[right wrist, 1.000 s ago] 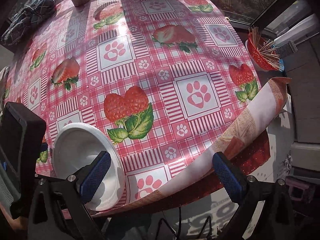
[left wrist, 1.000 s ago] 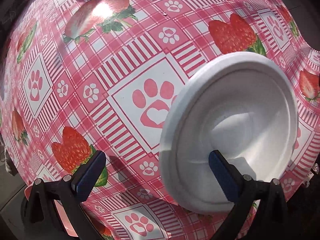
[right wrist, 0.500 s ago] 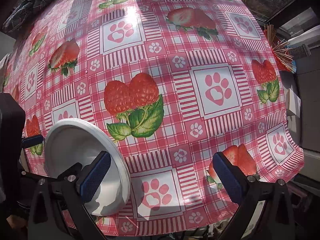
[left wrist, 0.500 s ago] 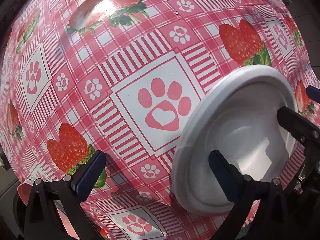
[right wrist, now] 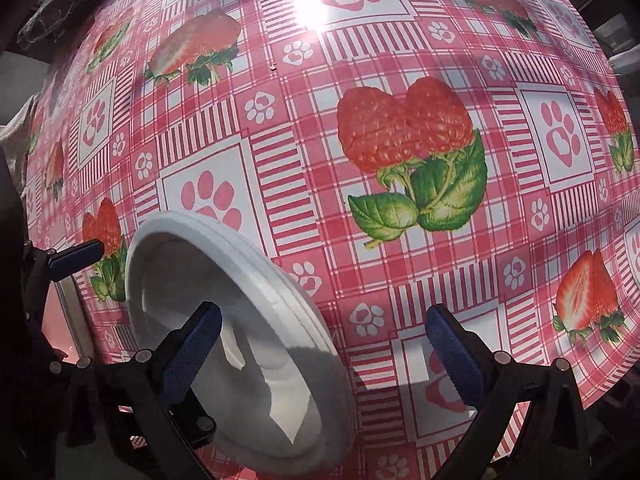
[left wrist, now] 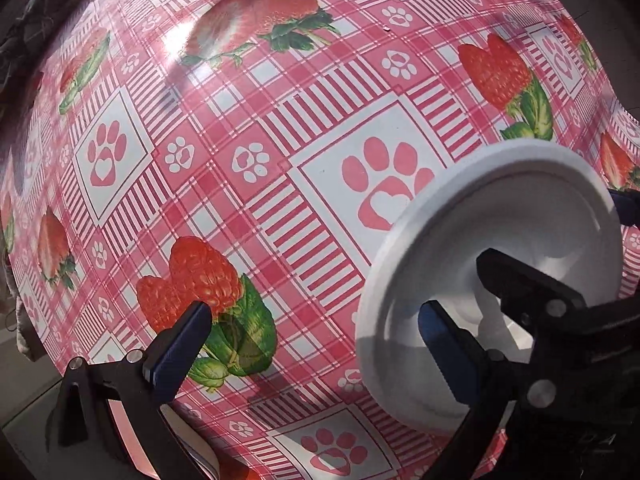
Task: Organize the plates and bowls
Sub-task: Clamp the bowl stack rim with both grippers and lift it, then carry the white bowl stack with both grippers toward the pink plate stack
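Observation:
A white foam plate (left wrist: 500, 216), its rim layered like a small stack, lies on the strawberry tablecloth (left wrist: 280, 140). It shows at the lower right of the left wrist view and as the plate (right wrist: 256, 360) at the lower left of the right wrist view. My left gripper (left wrist: 316, 336) is open, its right finger over the plate's bowl and the plate's left rim between the fingers. My right gripper (right wrist: 324, 344) is open too, its left finger over the plate's inside. One right gripper finger (left wrist: 524, 284) reaches across the plate from the right.
The tablecloth (right wrist: 400, 240) covers the whole round table. A dark cloth (right wrist: 68, 0) lies at the far left edge. The table's near edge runs along the bottom, with something pink (left wrist: 124, 432) below it. The table's right edge (right wrist: 624, 340) drops off.
Both grippers have closed in on the plate from either side. The right one came in from the table's edge, and its finger now hangs over the plate. The plate lies where it was.

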`<state>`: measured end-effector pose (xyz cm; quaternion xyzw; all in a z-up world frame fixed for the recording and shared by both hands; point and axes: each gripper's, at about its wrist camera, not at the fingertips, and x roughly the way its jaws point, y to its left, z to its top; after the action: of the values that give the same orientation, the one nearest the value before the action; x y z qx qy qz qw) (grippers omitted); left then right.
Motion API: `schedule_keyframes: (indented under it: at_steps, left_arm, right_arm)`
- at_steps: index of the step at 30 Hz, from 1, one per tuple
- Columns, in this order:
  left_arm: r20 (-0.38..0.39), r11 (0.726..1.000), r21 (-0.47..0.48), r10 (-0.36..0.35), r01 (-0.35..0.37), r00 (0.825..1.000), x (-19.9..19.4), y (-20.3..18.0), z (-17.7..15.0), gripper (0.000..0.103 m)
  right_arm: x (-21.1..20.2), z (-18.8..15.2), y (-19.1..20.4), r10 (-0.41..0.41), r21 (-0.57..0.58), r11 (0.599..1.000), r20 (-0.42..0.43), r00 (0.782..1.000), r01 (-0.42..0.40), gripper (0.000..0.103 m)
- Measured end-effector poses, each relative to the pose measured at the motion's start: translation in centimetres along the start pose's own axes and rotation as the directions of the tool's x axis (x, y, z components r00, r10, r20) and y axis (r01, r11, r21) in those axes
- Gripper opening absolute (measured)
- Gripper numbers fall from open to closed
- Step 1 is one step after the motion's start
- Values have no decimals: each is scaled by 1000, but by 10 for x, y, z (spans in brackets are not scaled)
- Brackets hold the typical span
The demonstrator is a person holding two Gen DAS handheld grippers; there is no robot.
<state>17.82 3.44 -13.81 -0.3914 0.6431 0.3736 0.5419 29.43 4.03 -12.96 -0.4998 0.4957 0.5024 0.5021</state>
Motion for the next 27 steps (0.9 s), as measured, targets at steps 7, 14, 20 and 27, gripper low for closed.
schedule_keyframes:
  at_steps: [7,14,20,27]
  left_arm:
    - [25,999,-38,-8,9,1000,-1,11,-3,103]
    - [21,997,-60,-45,46,999,12,12,-3,103]
    - [36,995,-65,-79,82,996,19,25,-4,103]
    - [73,993,-83,-81,87,994,15,20,-8,103]
  right_arm:
    - [-10,-4,-47,-31,92,995,11,999,30,103]
    - [10,-26,-55,-8,23,1000,-45,999,9,103]
    - [17,-28,-63,14,32,999,-52,999,-12,103]
    - [23,-15,-72,16,23,1000,-56,998,-15,103]
